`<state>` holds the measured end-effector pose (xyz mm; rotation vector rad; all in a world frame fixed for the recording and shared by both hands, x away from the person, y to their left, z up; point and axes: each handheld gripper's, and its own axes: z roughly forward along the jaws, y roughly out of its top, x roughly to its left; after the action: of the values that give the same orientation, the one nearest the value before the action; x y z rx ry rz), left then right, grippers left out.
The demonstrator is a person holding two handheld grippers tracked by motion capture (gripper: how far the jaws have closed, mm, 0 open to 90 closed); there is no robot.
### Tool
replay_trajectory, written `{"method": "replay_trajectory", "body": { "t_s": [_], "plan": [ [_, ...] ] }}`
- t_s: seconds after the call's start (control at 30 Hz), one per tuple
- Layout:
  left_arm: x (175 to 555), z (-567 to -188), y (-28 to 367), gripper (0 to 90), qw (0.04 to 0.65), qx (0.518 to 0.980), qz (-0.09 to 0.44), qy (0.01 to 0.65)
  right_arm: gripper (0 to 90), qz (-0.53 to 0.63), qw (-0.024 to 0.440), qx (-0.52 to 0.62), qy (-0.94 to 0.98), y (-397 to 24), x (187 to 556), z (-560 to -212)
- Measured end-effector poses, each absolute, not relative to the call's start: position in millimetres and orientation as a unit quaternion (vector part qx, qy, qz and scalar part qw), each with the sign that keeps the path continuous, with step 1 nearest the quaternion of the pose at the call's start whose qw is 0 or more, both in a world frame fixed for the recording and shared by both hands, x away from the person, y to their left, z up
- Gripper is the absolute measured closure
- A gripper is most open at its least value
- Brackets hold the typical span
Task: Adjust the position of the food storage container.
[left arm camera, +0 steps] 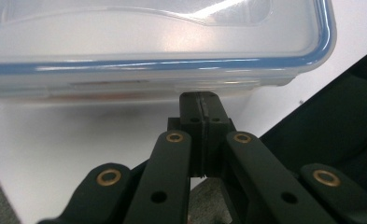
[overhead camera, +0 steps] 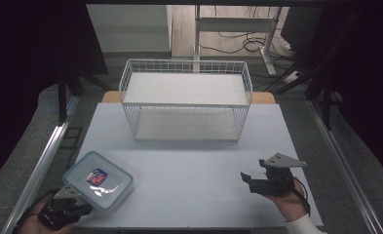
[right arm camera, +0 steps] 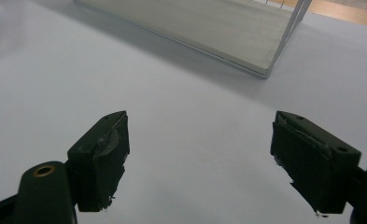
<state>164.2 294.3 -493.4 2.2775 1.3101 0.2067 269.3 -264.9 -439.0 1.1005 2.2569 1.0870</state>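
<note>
A clear plastic container (overhead camera: 99,180) with a blue-rimmed lid and a red-and-blue label sits tilted at the table's front left. In the left gripper view its side and rim (left arm camera: 148,46) loom close, just beyond the jaws. My left gripper (overhead camera: 82,201) is at the container's near edge, its jaws pressed together on the lid's rim flap (left arm camera: 202,100). My right gripper (overhead camera: 253,169) is held in a hand at the front right, just above the bare table. In the right gripper view its jaws (right arm camera: 202,140) stand wide apart with nothing between them.
A white two-tier wire rack (overhead camera: 186,100) stands at the back middle of the white table (overhead camera: 189,165); its lower shelf (right arm camera: 209,28) lies ahead of the right gripper. Dark curtains flank both sides. A desk frame and cables lie on the floor behind.
</note>
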Motion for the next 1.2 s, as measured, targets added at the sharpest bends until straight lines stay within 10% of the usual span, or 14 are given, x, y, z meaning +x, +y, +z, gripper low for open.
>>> {"method": "replay_trajectory", "body": {
  "t_s": [1.2],
  "plan": [
    [211.9,-493.6,232.4,90.0,0.262,0.852,0.070,0.448,19.6,0.379,0.192,0.387,0.818,-259.3,268.2,-445.9]
  ]
}}
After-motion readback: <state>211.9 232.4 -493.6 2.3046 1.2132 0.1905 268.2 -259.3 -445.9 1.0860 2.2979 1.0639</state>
